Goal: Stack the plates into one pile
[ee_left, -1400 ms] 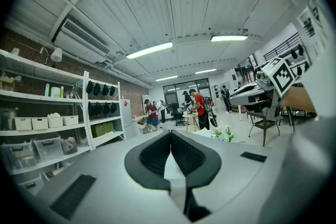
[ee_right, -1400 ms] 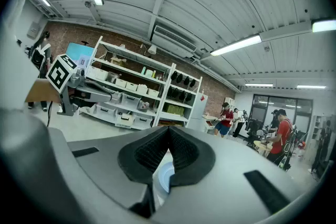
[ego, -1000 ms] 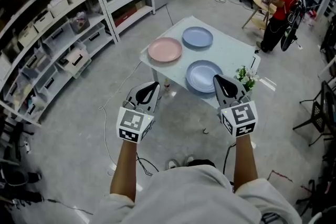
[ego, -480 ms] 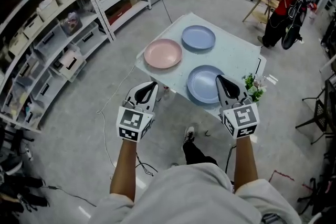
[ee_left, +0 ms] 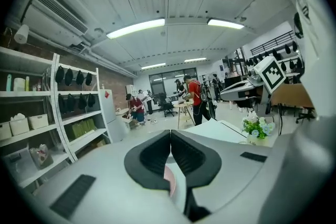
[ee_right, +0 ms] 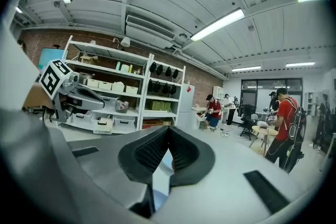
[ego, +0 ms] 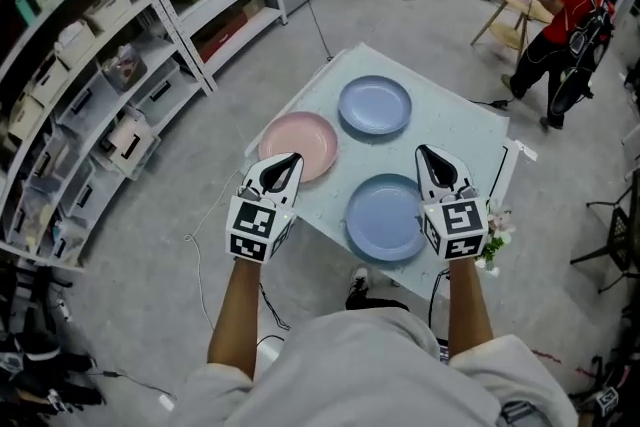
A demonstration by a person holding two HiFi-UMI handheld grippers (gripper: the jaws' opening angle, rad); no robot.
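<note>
Left gripper (ego: 286, 162) and right gripper (ego: 429, 155) jaws clenched, empty — reaching in unopened could shove the nearest round blue plate (ego: 385, 215) off the pale bench (ego: 452, 127) edge.

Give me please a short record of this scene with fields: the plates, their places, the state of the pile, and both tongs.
plates: three, all lying apart on the table
pink plate: left side of the table
far blue plate: far side
near blue plate: near edge
pile: not yet begun
left tongs: shut, empty
right tongs: shut, empty
other: flowers at the table's right edge
</note>
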